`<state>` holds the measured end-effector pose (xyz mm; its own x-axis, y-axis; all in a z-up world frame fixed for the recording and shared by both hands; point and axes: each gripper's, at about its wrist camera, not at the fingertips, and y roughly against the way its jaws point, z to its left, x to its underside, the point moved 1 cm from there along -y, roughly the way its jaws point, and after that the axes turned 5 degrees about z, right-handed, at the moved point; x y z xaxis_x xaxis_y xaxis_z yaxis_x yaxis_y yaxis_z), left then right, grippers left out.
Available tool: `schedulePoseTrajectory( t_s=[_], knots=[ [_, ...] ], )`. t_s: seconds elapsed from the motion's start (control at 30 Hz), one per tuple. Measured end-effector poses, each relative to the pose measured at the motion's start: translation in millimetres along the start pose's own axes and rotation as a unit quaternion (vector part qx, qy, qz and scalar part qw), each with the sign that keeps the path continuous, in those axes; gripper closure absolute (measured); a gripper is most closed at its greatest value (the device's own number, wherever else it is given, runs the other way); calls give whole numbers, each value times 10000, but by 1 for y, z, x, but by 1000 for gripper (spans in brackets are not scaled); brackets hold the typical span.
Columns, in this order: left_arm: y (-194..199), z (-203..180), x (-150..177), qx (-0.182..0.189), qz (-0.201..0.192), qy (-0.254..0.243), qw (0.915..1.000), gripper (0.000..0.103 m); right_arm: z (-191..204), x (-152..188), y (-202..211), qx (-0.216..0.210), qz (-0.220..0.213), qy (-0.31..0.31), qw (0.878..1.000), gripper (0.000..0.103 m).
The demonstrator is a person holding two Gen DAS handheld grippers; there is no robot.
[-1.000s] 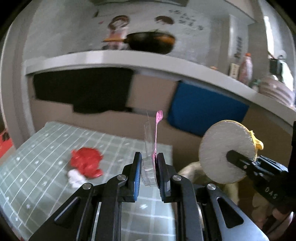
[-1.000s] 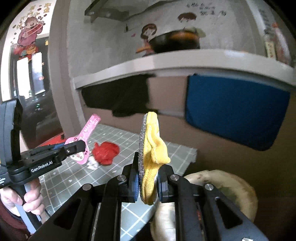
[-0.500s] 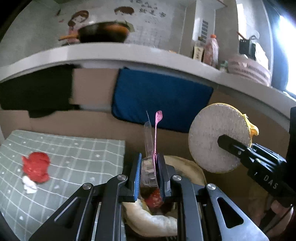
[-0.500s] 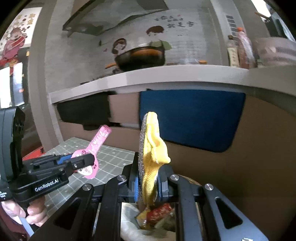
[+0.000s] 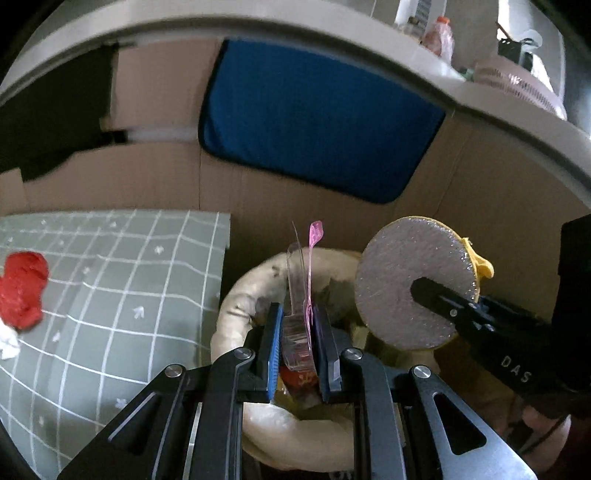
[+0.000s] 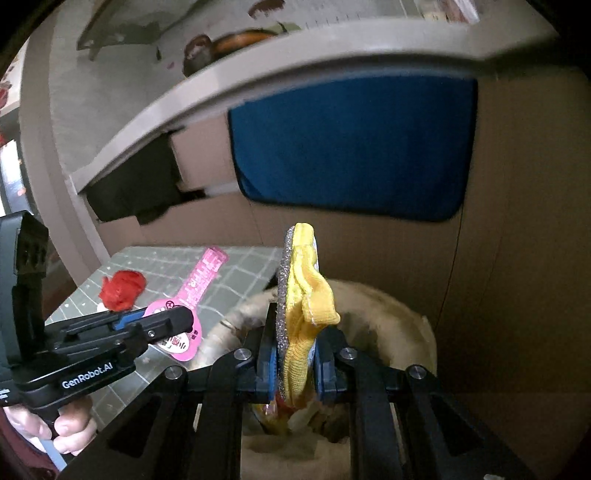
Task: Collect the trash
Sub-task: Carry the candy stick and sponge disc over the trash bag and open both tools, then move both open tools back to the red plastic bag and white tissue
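Left claw (image 5: 298, 332) clenched on pink packet (image 5: 301, 291), right claw (image 6: 295, 354) on scrub pad (image 6: 301, 306); both directly above bin (image 5: 236, 295), red scrap (image 5: 22, 288) far left on counter (image 5: 122, 295).

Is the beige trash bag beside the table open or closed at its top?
Open. The trash bag's rolled rim forms a wide ring, and wrappers show inside it under both grippers.

A blue cloth (image 5: 317, 122) hangs against a cardboard wall (image 5: 280, 206) under a pale shelf (image 6: 280, 62). A black cloth (image 6: 140, 184) hangs left of it. On the shelf stand a bottle (image 5: 439, 35) and a pink basket (image 5: 517, 83).
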<state>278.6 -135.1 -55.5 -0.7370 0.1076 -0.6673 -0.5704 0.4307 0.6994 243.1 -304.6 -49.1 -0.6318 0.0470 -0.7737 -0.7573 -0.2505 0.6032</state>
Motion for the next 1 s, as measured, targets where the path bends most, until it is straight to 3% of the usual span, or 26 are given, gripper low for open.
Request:
schedulePoseTrajectory(
  t_s=[0.27, 0.37, 0.47, 0.77, 1.0],
  knots=[
    [-27, 7, 5, 333, 425, 190, 9984, 82, -17, 17, -30, 39, 381, -235, 9990, 88],
    [-26, 11, 5, 438, 436, 281, 9977, 66, -23, 20, -33, 21, 380, -346, 9987, 86],
    [-19, 17, 4, 518, 352, 416, 9972, 63, -24, 21, -32, 44, 352, -369, 9987, 72],
    [10, 38, 4, 28, -3, 500, 9987, 62, -20, 19, -28, 73, 318, -354, 9988, 70],
    [68, 72, 10, -409, -475, 828, 9946, 62, 6, 9, -15, -32, 133, -133, 9998, 66]
  ],
)
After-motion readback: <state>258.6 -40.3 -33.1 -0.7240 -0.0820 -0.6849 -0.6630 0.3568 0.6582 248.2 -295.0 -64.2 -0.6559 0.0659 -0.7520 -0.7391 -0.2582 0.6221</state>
